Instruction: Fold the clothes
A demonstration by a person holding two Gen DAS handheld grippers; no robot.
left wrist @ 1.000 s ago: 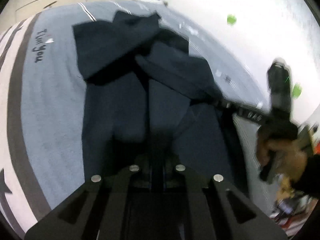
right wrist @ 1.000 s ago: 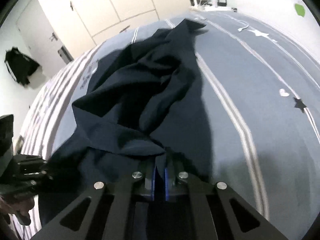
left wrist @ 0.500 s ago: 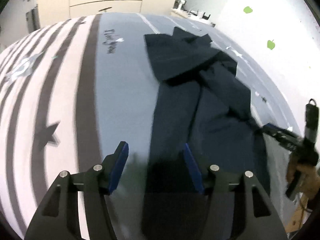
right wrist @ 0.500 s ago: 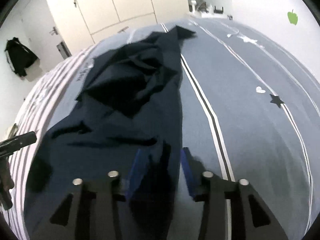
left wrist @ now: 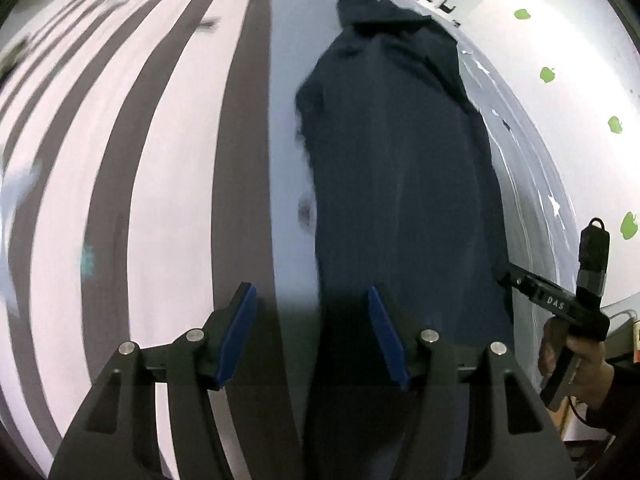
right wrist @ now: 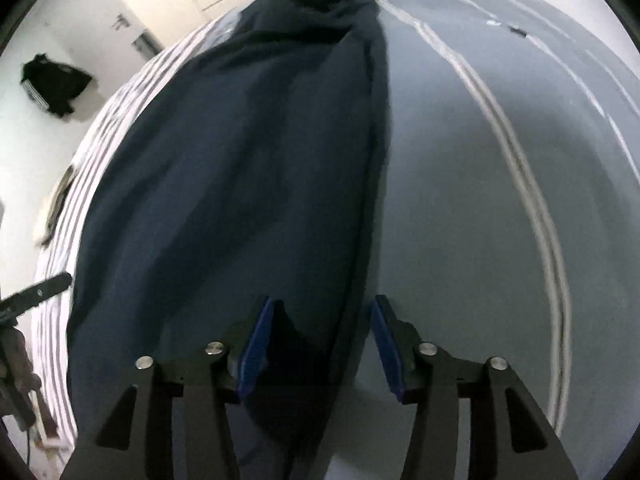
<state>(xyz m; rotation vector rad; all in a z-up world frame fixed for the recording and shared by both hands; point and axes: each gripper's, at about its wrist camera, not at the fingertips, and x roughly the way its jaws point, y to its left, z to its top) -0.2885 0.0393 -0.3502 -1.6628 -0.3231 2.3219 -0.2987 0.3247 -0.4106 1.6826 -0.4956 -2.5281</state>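
Now the dark navy garment (left wrist: 400,168) lies stretched lengthwise on the striped bedsheet (left wrist: 160,160), along its grey-blue band. Over the garment's near left edge, the left gripper (left wrist: 312,328) stands released, blue pads apart and gripping nothing. Over the garment's near right edge, the right gripper (right wrist: 320,340) has jaws opening; cloth lies loose between its pads (right wrist: 256,344), unpinched.
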